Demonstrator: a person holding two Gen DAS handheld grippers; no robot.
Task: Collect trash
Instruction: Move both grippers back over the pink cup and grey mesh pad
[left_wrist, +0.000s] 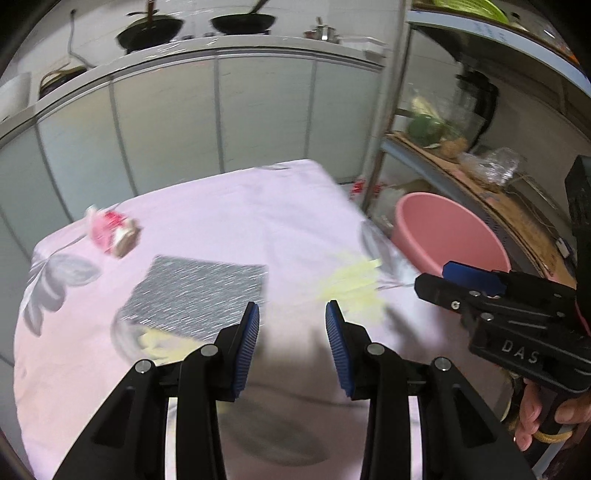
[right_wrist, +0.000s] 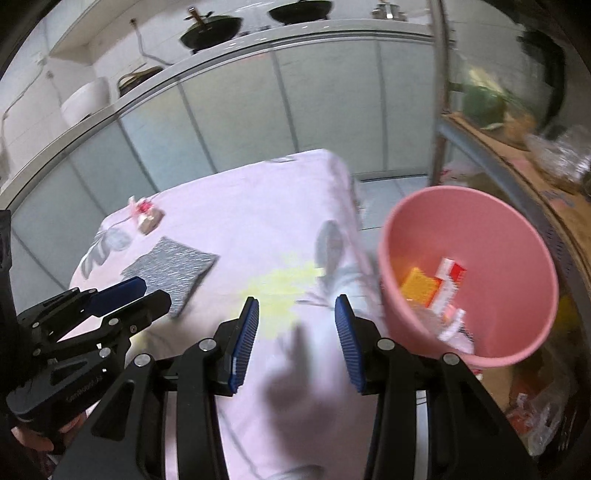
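Both grippers hang over the near end of the table with their blue-padded jaws partly apart and nothing between them. The left gripper (left_wrist: 291, 347) looks down at bare pink cloth; the right gripper (right_wrist: 295, 341) does the same, a little further toward the bucket side.

Outward from the left gripper, a grey patterned mat (left_wrist: 207, 291) lies at about 11 o'clock, just ahead of its left finger, with some pale yellow stuff showing under the mat's near edge. A smear of yellow paper strips (left_wrist: 354, 288) sits at about 1 o'clock, close to the right finger. Its long axis appears to run from near-left to far-right, though blur makes this unsure. Further off at 10 o'clock, near the far left corner of the table (left_wrist: 221, 206), lies a crumpled pink and white wrapper (left_wrist: 110, 232).

From the right gripper the yellow strips are at 12 o'clock, just beyond the fingertips, and the pink bucket (right_wrist: 517, 236) stands off the table edge at 2 o'clock, already holding red, white and orange packets (right_wrist: 436, 284).

The yellow strips lie between the two grippers' lines of sight, near to both; the right one seems better placed, since the bucket is on its side. The wrapper is nearer the left.
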